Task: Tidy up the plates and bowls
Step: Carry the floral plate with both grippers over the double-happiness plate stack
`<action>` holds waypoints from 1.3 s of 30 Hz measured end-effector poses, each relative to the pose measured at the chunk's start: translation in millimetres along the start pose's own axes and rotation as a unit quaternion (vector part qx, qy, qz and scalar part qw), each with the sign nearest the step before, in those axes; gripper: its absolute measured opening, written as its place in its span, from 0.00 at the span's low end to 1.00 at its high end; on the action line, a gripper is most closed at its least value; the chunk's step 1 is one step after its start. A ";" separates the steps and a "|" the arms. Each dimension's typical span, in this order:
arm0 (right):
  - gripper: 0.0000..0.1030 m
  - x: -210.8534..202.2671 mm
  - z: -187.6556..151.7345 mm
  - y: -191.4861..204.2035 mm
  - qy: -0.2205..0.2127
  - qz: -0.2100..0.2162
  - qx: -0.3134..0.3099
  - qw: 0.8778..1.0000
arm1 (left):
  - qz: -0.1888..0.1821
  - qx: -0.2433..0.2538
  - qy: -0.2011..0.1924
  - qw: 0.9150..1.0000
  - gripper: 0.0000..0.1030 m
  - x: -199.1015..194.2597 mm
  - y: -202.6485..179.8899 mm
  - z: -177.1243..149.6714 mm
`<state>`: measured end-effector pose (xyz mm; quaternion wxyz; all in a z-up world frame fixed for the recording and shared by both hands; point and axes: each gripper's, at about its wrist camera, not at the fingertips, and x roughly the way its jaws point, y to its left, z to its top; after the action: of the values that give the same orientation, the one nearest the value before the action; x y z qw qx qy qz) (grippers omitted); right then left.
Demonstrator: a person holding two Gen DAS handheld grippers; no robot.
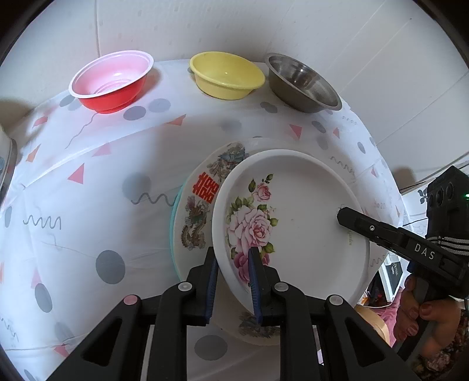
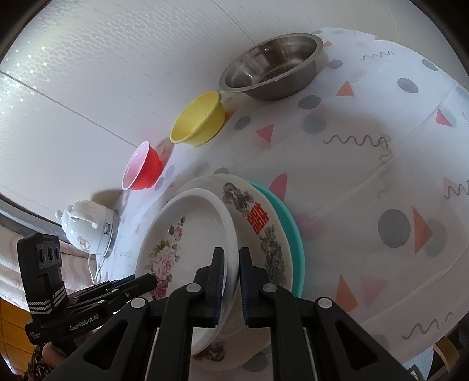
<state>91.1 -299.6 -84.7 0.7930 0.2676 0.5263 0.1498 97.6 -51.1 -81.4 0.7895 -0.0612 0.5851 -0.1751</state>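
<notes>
A white plate with pink roses (image 1: 307,219) (image 2: 199,222) lies offset over a cream plate with a red character and dragons (image 1: 199,211) (image 2: 263,222). Under both shows a teal plate (image 1: 173,222) (image 2: 290,228). My left gripper (image 1: 233,263) (image 2: 151,282) is shut on the rose plate's rim at the flower side. My right gripper (image 2: 232,260) (image 1: 341,215) is shut on the opposite rim. Whether the rose plate rests on the stack, I cannot tell. Along the wall stand a red bowl (image 1: 111,82), a yellow bowl (image 1: 225,76) and a steel bowl (image 1: 302,85).
The table wears a white cloth with grey dots and pink triangles (image 1: 88,205). A white teapot-like vessel on a metal base (image 2: 85,228) stands at the table's end beyond the red bowl. A white wall (image 1: 234,26) runs right behind the bowls.
</notes>
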 end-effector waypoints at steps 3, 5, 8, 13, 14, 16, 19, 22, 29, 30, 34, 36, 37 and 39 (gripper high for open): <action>0.10 2.5 0.9 0.9 0.003 -0.002 -0.001 1.000 | 0.004 -0.002 0.004 1.000 0.19 2.3 0.9 -0.8; 0.10 3.7 0.6 1.4 0.005 -0.005 -0.002 1.000 | 0.004 -0.003 0.003 1.000 0.19 2.8 1.2 -0.8; 0.10 5.9 0.3 0.8 0.009 -0.010 -0.001 1.000 | 0.007 -0.003 0.003 1.000 0.19 3.1 0.0 0.0; 0.10 8.1 -1.1 1.8 0.015 -0.026 -0.004 1.000 | 0.013 -0.005 0.004 1.000 0.19 4.0 -3.0 -1.5; 0.10 8.7 -1.4 2.6 0.016 -0.031 -0.007 0.999 | 0.014 -0.006 0.004 1.000 0.19 4.3 -3.4 -1.5; 0.10 9.6 -1.5 3.1 0.018 -0.038 -0.008 0.999 | 0.020 -0.005 0.005 1.000 0.19 4.5 -5.0 -1.5; 0.10 10.5 -0.8 2.1 0.019 -0.040 -0.006 0.999 | 0.023 -0.010 0.007 1.000 0.20 5.5 -5.0 -0.4; 0.10 11.2 0.5 3.3 0.018 -0.043 -0.007 0.999 | 0.020 -0.021 0.013 0.999 0.21 6.5 -3.6 1.8; 0.10 14.9 4.6 6.0 0.022 -0.050 -0.005 0.999 | 0.019 -0.029 0.018 0.999 0.21 5.2 -2.8 1.4; 0.10 15.3 4.8 6.7 0.022 -0.052 -0.006 0.998 | 0.020 -0.029 0.019 0.999 0.23 4.7 -3.1 0.9; 0.10 18.0 6.4 12.1 0.025 -0.065 -0.020 0.997 | 0.024 -0.027 0.021 0.999 0.24 1.9 -2.8 -1.0; 0.11 18.9 7.3 13.8 0.027 -0.070 -0.026 0.997 | 0.025 -0.026 0.021 0.999 0.24 0.5 -2.9 -2.2; 0.11 19.5 7.8 15.6 0.028 -0.073 -0.030 0.996 | 0.028 -0.024 0.021 0.999 0.24 -0.1 -3.4 -2.7; 0.12 20.2 7.9 18.3 0.029 -0.081 -0.040 0.996 | 0.035 -0.018 0.022 0.999 0.25 -1.0 -5.4 -3.7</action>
<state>107.2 -276.5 -86.9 0.7970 0.1881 0.5625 0.1139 92.8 -55.3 -80.0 0.7806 -0.0514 0.6074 -0.1381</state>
